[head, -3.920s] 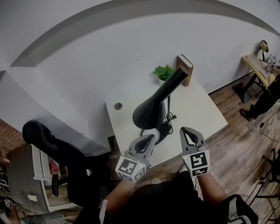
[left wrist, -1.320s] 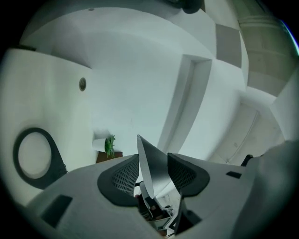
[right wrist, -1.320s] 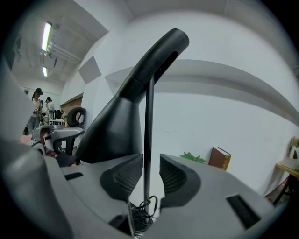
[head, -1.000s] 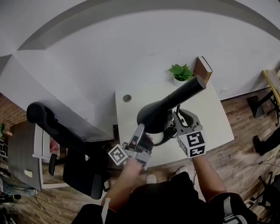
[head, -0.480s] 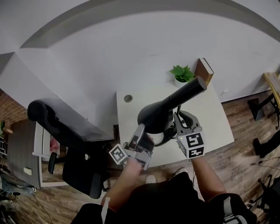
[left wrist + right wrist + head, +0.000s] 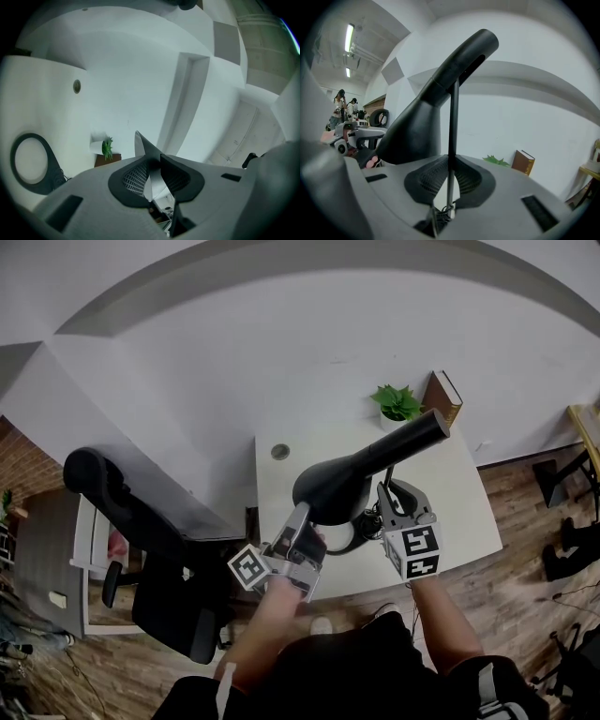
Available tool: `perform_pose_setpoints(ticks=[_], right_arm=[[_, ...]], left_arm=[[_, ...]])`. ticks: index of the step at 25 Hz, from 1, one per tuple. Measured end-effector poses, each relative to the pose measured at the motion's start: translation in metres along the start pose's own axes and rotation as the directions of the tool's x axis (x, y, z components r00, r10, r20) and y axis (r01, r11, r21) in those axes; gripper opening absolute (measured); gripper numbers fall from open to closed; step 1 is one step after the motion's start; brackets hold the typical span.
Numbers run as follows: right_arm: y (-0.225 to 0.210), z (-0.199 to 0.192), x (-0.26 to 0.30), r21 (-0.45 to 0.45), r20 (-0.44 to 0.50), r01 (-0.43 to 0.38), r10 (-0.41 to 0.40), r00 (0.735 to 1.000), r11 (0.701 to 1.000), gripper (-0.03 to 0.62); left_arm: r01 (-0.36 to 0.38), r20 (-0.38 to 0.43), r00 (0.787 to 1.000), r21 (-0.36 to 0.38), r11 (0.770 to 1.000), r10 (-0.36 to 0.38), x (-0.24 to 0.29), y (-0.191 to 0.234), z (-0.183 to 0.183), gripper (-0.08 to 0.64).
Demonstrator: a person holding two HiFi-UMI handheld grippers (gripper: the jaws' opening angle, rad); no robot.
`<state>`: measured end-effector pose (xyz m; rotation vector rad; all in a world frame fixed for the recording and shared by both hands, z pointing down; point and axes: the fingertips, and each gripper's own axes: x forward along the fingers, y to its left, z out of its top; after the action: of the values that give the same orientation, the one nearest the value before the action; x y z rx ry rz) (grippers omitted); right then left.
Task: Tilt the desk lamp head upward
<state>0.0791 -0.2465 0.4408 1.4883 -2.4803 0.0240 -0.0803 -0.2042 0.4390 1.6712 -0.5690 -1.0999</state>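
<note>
Left gripper (image 6: 152,174) clamps lamp head (image 6: 328,486) rim (edge-on, hard to read) — right gripper (image 6: 450,174) pinches stem (image 6: 453,122).

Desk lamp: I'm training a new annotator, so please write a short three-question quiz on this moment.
1. Fill in: beside the brown hardback book, at the far edge of the white desk, stands a small green potted ____.
2. True or false: the right gripper has its jaws closed on the thin black lamp stem.
3. The left gripper has its jaws pinched on:
A. the rim of the black cone-shaped lamp shade
B. the thin black lamp stem
C. the brown hardback book

Key: 1. plant; 2. true; 3. A
</note>
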Motion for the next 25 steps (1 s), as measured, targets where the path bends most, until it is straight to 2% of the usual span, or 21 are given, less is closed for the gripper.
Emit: perform_pose_setpoints(ticks=[6,15,22,25], right_arm=[[0.000,0.001,-0.001,0.003,0.009,0.014,-0.014,1.000,1.000,0.032],[0.000,0.001,-0.001,0.015,0.007,0.024,-0.024,1.000,1.000,0.032],[0.001,0.003,-0.001,0.019,0.014,0.031,-0.031,0.999,0.999,0.032],[0.001,0.001,-0.001,0.015,0.008,0.034,-0.034,0.999,0.999,0.032]], left_arm=[[-0.019,0.016,1.000,0.105,0.994,0.018,-0.001,-0.022,0.014,0.069],[0.027,0.042,0.998,0.255,0.967,-0.039,0.004,-0.065,0.038,0.049],[0.039,0.054,0.996,0.388,0.921,-0.064,0.010,-0.098,0.050,0.043],[0.040,0.048,0.996,0.451,0.891,-0.069,0.014,-0.112,0.054,0.043]])
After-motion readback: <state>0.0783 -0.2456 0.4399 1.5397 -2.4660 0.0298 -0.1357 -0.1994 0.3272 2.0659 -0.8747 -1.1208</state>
